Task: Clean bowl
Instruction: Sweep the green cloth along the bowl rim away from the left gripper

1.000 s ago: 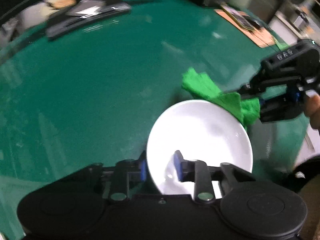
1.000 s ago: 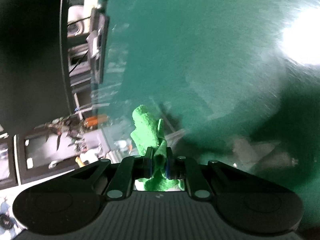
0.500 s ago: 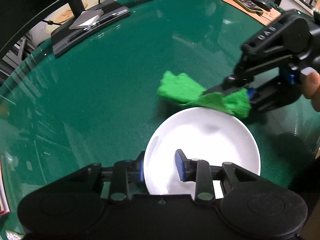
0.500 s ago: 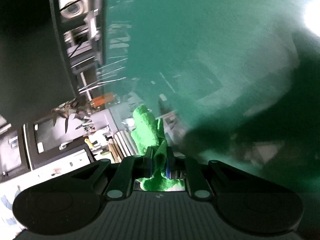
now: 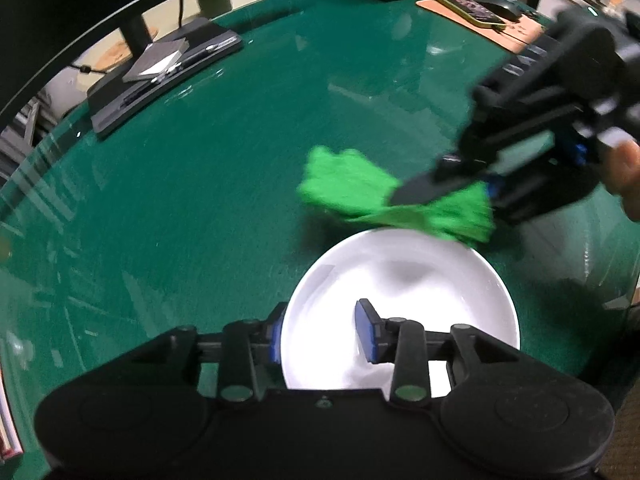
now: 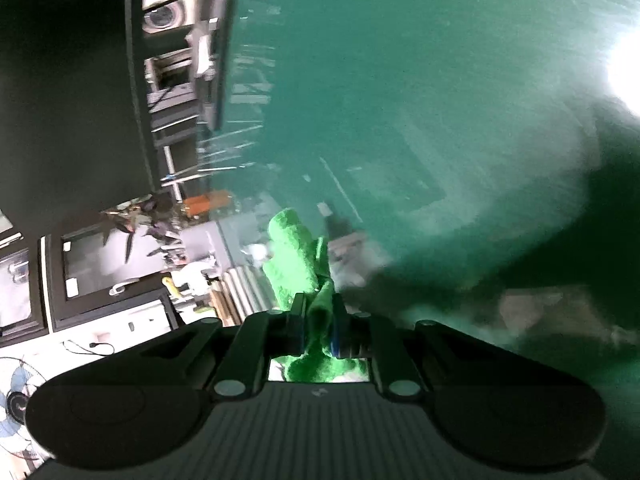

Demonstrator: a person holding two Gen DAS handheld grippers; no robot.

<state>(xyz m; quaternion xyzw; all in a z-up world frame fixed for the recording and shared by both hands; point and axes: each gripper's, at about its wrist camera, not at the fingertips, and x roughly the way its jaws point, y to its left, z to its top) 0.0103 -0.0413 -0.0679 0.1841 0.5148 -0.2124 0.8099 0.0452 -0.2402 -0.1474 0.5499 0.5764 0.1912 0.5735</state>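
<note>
Green cloth (image 5: 360, 188) above white bowl (image 5: 420, 280), phone (image 5: 466, 7) beyond.

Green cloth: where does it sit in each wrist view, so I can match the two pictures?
Left wrist: the green cloth is right of centre, just beyond the far rim of the white bowl, clamped by the right gripper.
Right wrist: bottom centre, the cloth sticks up from between the fingers.
Shared landmark: the green table.

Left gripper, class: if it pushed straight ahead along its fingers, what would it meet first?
Most likely the white bowl. The left gripper straddles the near rim, jaws opening, so the rim and the bowl's inside lie directly ahead, though depth is hard to judge.
</note>
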